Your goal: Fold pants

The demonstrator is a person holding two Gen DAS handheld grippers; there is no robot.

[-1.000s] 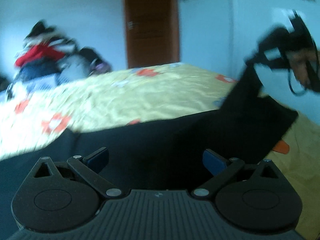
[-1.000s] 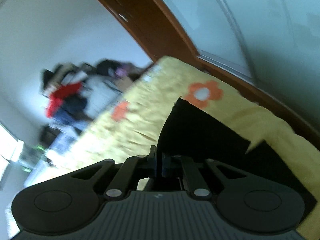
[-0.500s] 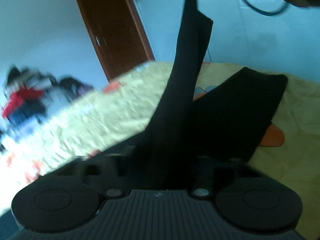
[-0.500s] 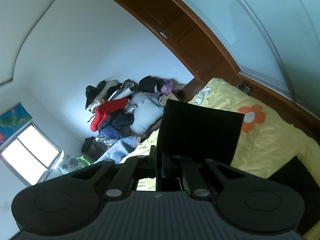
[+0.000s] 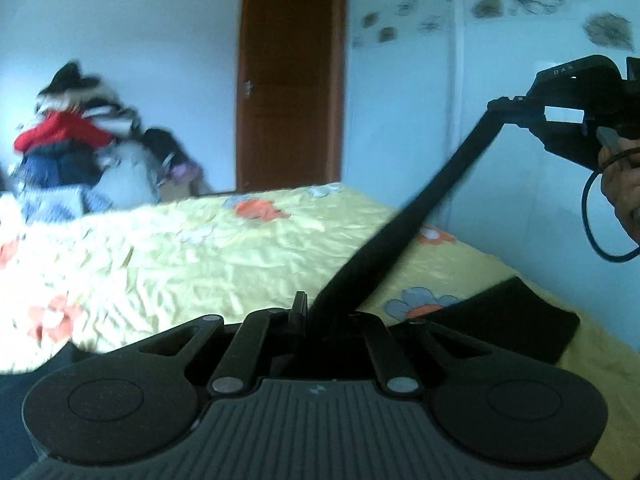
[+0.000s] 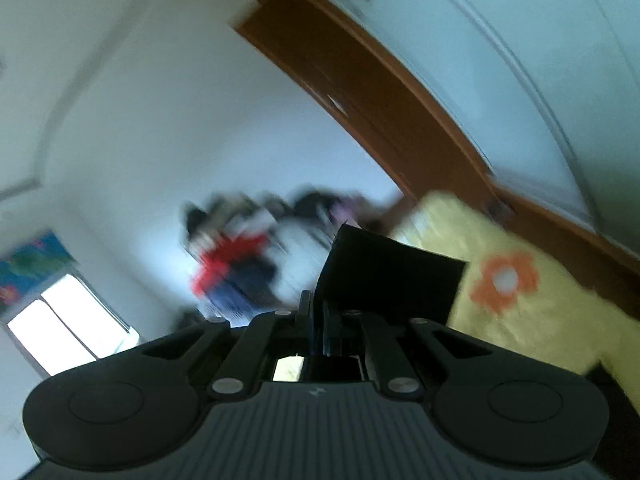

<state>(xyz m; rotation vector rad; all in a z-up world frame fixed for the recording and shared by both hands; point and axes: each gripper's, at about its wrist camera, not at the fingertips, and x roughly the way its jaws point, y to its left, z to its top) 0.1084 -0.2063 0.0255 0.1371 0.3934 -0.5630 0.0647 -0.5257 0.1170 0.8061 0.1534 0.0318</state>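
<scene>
Pale blue walls close in a bedroom where a wide bed with a crinkled yellow quilt printed with orange flowers [image 5: 192, 264] fills the middle of the left wrist view, and a plain brown wooden door [image 5: 288, 80] stands shut behind it. Against the wall to the left of the door sits a blurred heap of clothes, red and dark blue among them [image 5: 68, 148].

Black fabric pants [image 5: 424, 204] are stretched in the air as a narrow taut band running up and to the right, from the left gripper [image 5: 310, 314] at the bottom of the frame to the right gripper [image 5: 498, 110] held high near the wall. Another part of the pants lies flat on the quilt at the right [image 5: 516, 320], and more dark cloth shows at the lower left edge.

Both fingers of the left gripper are drawn together with the cloth pinched between them. In the right wrist view, much blurred, the right gripper [image 6: 316, 320] likewise has its fingers nearly touching, clamped on an edge of the pants, and a dark panel [image 6: 392, 280] of them stands up just past the fingertips. Beyond it lie the yellow quilt with one orange flower [image 6: 504, 280], the brown door frame, and a bright window [image 6: 64, 332] at the lower left
</scene>
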